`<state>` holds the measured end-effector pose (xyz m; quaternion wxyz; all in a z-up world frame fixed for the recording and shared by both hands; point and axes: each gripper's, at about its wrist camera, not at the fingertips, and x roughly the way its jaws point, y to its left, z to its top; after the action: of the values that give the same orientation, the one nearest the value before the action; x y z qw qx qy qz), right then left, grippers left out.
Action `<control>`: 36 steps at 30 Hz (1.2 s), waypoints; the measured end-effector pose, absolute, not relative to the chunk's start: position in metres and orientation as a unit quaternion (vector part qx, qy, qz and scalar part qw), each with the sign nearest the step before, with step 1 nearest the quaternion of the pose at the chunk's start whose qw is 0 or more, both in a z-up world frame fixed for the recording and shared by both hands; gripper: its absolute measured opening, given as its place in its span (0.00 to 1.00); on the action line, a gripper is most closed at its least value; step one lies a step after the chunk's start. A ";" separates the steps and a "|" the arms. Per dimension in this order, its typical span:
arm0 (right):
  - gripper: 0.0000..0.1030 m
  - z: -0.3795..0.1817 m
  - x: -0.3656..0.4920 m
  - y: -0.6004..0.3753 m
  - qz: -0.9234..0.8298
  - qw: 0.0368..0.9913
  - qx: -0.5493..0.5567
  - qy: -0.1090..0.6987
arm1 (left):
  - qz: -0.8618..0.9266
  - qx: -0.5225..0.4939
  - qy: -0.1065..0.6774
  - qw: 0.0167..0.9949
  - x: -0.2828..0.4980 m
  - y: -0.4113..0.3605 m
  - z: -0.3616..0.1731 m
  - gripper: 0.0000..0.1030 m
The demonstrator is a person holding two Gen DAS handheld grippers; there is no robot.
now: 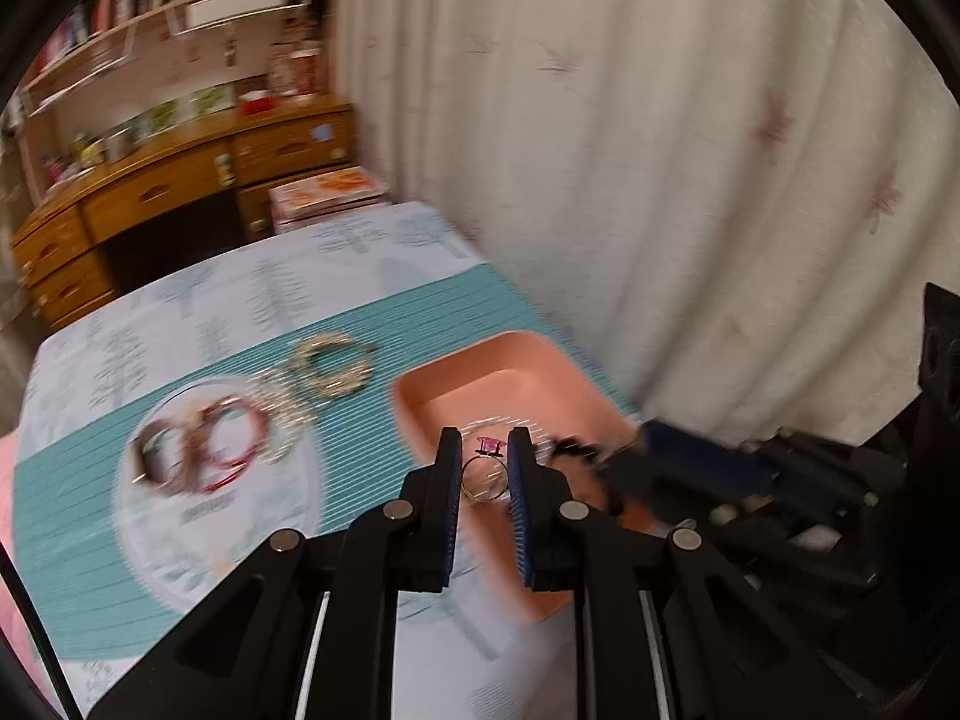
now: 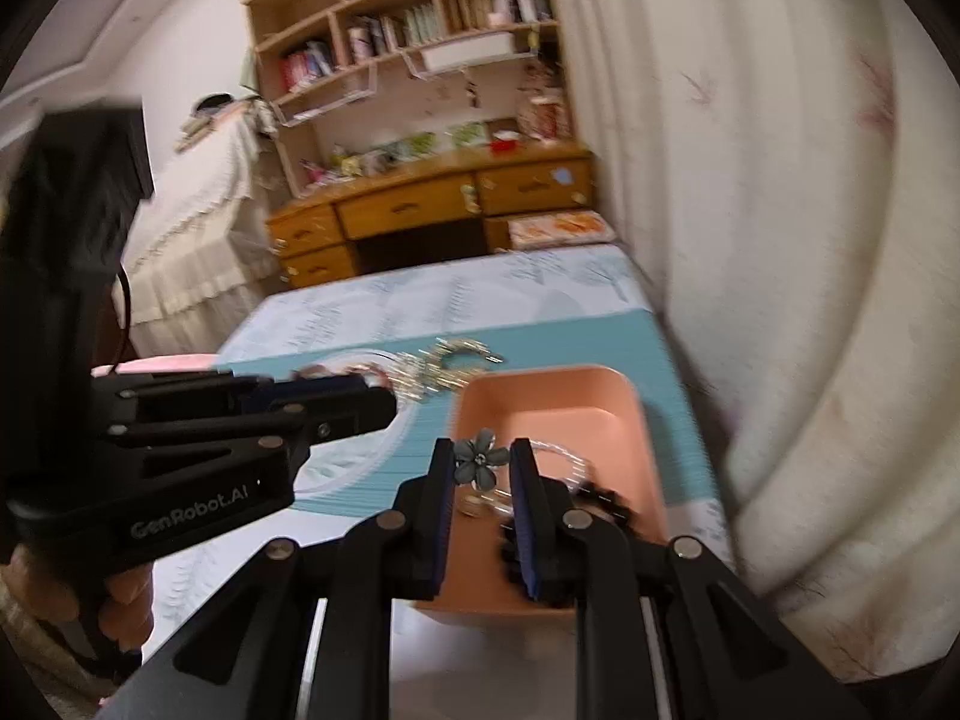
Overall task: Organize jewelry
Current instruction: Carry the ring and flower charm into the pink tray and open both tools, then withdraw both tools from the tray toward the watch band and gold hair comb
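The left hand-held gripper [image 1: 485, 450] was nearly closed on one silver ring [image 1: 483, 476] topped with a pink stone, its band pinched between the pads above the near end of the tray. The right hand-held gripper [image 2: 482, 457] held one grey-blue flower ornament [image 2: 478, 461] between its narrowly parted fingers, likewise over the tray. The single peach tray [image 1: 516, 363] already contained one black beaded bracelet [image 2: 606, 501], a clear beaded one and a small ring. Beyond it, on the surface [image 1: 336, 324] with its teal striped, tree-printed cloth, lay a cluster of bangles [image 1: 207, 447]: roughly three reddish ones, one silvery chain and one pale beaded ring, though blur made the count uncertain. A cream curtain [image 1: 690, 150] hung along the right. Farthest back stood one wooden desk [image 2: 432, 204] with drawers under bookshelves [image 2: 396, 18]. Both tools pointed downward; a person's hand [image 2: 120, 600] gripped the left handle.
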<state>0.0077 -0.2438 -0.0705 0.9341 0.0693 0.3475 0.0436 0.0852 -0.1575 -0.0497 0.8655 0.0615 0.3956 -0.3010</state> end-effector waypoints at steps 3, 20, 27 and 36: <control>0.18 -0.080 0.011 -0.251 0.030 0.927 0.071 0.368 | -0.311 0.072 0.405 0.857 0.088 -0.179 -0.059 0.13; 0.29 -0.102 0.006 -0.248 0.030 0.907 0.089 0.411 | -0.236 0.068 0.383 0.890 0.076 -0.151 -0.065 0.75; 0.29 -0.098 -0.001 -0.232 0.040 0.909 0.072 0.409 | -0.219 0.042 0.401 0.888 0.073 -0.125 -0.072 0.75; 0.29 -0.092 -0.010 -0.209 0.053 0.911 0.050 0.407 | -0.210 0.034 0.402 0.891 0.059 -0.108 -0.074 0.75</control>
<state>-0.0096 -0.2094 -0.0919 0.9107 0.0498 0.4067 0.0526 0.0591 -0.1085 -0.0744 0.8909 0.0345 0.4015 -0.2096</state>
